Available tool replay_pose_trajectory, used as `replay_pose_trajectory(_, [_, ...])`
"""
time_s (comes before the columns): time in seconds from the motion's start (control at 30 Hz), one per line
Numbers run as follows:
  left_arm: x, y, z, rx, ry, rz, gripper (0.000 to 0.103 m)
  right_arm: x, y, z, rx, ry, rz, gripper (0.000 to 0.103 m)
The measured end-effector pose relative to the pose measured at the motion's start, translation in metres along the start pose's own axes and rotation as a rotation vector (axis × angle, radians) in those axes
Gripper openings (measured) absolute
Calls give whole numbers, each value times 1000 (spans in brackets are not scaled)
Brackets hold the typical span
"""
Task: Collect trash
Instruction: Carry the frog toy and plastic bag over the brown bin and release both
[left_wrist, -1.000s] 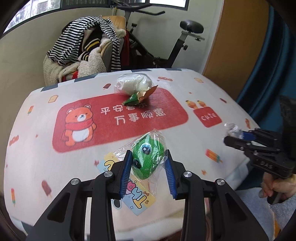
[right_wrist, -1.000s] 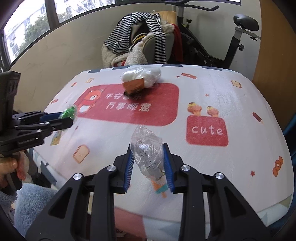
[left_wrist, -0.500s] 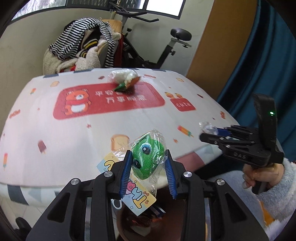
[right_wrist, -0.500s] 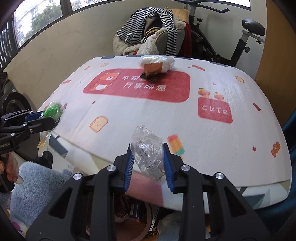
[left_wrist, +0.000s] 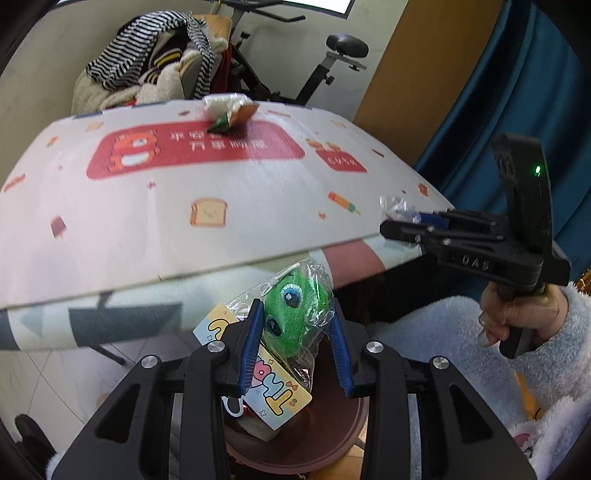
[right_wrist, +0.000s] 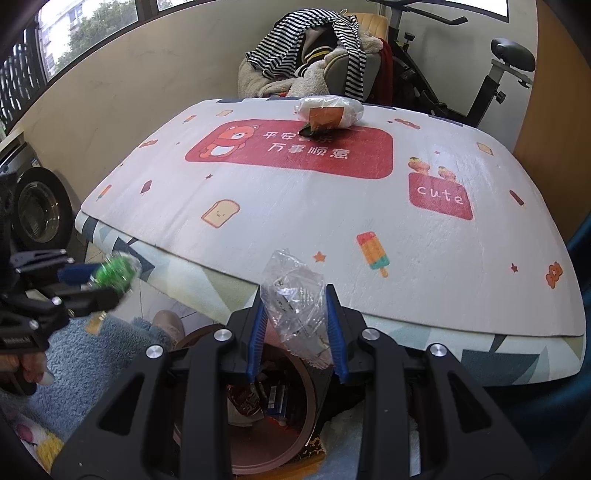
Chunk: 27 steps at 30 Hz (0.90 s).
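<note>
My left gripper (left_wrist: 295, 328) is shut on a green plush toy in a clear bag (left_wrist: 295, 314) with a printed card hanging from it. It hangs past the table's near edge, over a brown round bin (left_wrist: 314, 432) on the floor. My right gripper (right_wrist: 295, 314) is shut on a crumpled clear plastic wrapper (right_wrist: 295, 295), also held above the bin (right_wrist: 258, 424), which has trash inside. Each gripper shows in the other's view, the right gripper (left_wrist: 399, 221) at the right and the left gripper (right_wrist: 85, 280) at the left. A white bag with an orange-green wrapper (right_wrist: 328, 112) lies at the table's far side.
The table (right_wrist: 332, 206) wears a white cloth with a red bear panel. Behind it stand a chair piled with striped clothes (right_wrist: 314, 55) and an exercise bike (right_wrist: 498, 74). A blue curtain (left_wrist: 517, 92) hangs right. A fluffy sleeve (left_wrist: 535, 350) and a fluffy blue lap (right_wrist: 92, 350) sit close.
Both grippers have drawn back from over the tabletop to beyond its near edge, still holding their items. The bin on the floor has come into view beneath them.
</note>
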<state>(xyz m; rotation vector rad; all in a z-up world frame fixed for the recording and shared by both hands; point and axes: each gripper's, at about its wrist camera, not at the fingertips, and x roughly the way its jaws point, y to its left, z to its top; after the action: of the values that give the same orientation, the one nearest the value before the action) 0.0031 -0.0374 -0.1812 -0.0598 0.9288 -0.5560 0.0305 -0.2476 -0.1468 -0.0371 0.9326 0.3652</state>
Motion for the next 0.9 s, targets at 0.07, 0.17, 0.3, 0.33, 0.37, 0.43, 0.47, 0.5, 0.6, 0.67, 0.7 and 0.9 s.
replay_pose_trajectory(0.07, [4,0,-5,-1,13,-7,35,-2,1,-4,-1,2,0,33])
replay_pose_trajectory(0.17, [9,0,-13,-8,38,-25,35,-3,1,-8,1,7,0,33])
replay_pose_trajectory(0.3, [15,-1,-21,-10,65,-26,35,-4,1,-13,5,14,5,33])
replay_pose_trajectory(0.33, [16,-1,-22,-12,68,-27,35,-4,-1,-13,5,14,6,33])
replay_pose_trajectory(0.37, [17,-1,-23,-14,70,-28,35,-4,0,-15,5,21,10,33])
replay_pose_trajectory(0.43, [18,-2,-25,-18,75,-33,36,-4,-1,-16,3,22,11,33])
replay_pose_trajectory(0.47, [19,-2,-26,-18,78,-36,38,-4,0,-17,-1,25,12,33])
replay_pose_trajectory(0.5, [20,-3,-26,-17,81,-41,38,-5,0,-19,-3,27,13,33])
replay_pose_trajectory(0.6, [20,-4,-26,-10,87,-38,42,-4,1,-22,-2,32,17,33])
replay_pose_trajectory(0.67, [18,-3,-25,-18,86,-40,50,-2,3,-23,-2,36,19,33])
replay_pose_trajectory(0.7, [16,-2,-24,-23,80,-43,53,-1,4,-25,-5,41,23,33])
replay_pose_trajectory(0.9, [-1,8,-16,-44,22,-4,62,1,8,-29,-7,60,38,33])
